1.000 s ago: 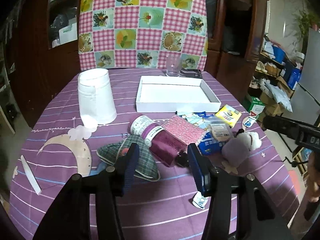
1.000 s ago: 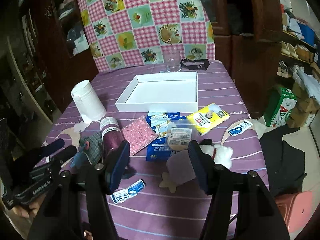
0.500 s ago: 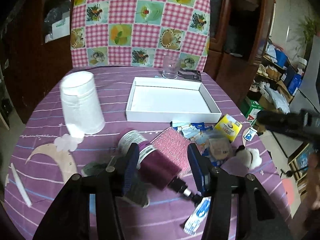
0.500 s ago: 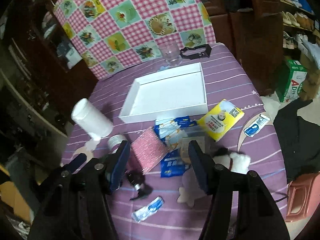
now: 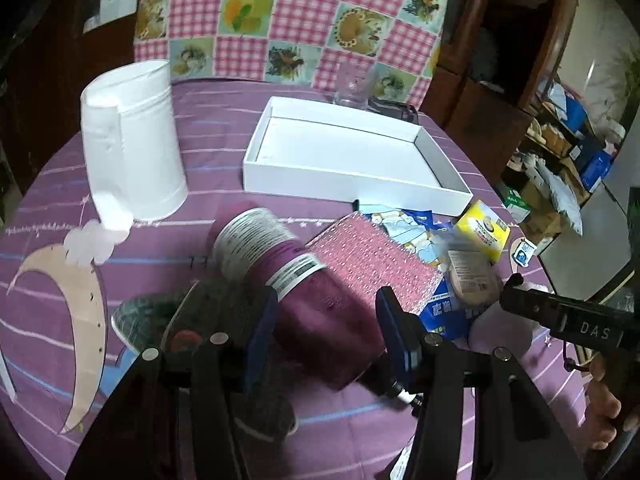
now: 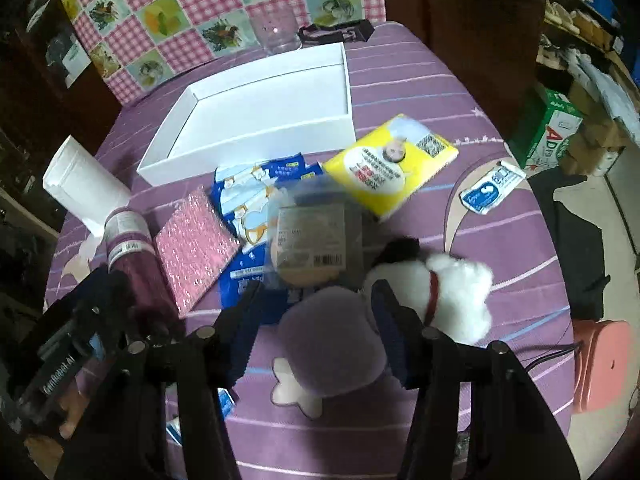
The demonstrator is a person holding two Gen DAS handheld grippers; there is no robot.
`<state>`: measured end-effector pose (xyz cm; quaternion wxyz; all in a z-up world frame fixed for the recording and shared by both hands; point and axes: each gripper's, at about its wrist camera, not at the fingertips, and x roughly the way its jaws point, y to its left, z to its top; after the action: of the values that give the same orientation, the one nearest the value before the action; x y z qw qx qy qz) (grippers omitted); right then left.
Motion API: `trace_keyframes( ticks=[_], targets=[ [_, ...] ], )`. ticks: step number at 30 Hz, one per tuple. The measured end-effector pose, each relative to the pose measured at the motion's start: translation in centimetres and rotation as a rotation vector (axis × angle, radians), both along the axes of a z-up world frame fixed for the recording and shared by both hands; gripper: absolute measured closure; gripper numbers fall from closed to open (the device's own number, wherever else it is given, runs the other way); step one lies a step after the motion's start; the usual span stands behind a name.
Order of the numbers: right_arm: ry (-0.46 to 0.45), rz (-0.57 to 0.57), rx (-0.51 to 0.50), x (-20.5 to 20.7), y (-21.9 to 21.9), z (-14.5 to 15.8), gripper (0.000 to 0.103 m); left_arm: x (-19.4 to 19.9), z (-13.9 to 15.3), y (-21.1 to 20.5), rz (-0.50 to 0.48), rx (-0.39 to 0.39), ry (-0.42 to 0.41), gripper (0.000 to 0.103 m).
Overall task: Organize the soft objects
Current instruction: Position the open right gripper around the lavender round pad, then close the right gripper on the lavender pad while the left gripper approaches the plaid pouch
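Observation:
My left gripper [image 5: 326, 330] is low over the purple tablecloth, open, its fingers on either side of a maroon rolled cloth with a white label band [image 5: 320, 308]. I cannot see the pads pressing on it. A green plaid cushion [image 5: 140, 316] lies just left of it, partly hidden. In the right wrist view my right gripper [image 6: 316, 320] straddles a lilac plush toy [image 6: 332, 340]. Its jaws are closing and a gap still shows beside the left finger. A white plush dog [image 6: 456, 292] lies against the toy's right side. The white box [image 6: 248, 148] sits beyond, with nothing in it.
A pink glitter pouch [image 6: 192, 252], blue tissue packs [image 6: 248, 192], a yellow pack [image 6: 392, 168] and a bagged round puff [image 6: 308, 240] crowd the middle. A white tub [image 5: 132, 148] and a crescent cut-out [image 5: 80, 320] stand left. A glass [image 5: 352, 88] is behind the box.
Both grippers have come down and forward. The left one now flanks the maroon roll; the right one has dropped around the lilac plush toy with its jaws narrower.

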<state>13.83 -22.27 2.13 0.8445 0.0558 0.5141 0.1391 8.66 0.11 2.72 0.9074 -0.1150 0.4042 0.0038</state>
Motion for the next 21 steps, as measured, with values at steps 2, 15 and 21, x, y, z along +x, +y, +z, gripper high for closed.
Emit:
trace_keyframes(
  ticks=[2,15,21],
  targets=[
    [0.007,-0.008,0.027,0.0,-0.5,0.1,0.047,-0.4,0.3,0.3,-0.007,-0.038,-0.005,0.052],
    [0.026,0.020,-0.031,-0.4,-0.2,-0.4,0.047,-2.0,1.0,-3.2,-0.156,0.054,-0.121,0.050],
    [0.042,0.046,-0.031,-0.8,-0.5,-0.9,0.047,-2.4,0.4,-5.9,-0.261,0.099,-0.133,0.049]
  ],
)
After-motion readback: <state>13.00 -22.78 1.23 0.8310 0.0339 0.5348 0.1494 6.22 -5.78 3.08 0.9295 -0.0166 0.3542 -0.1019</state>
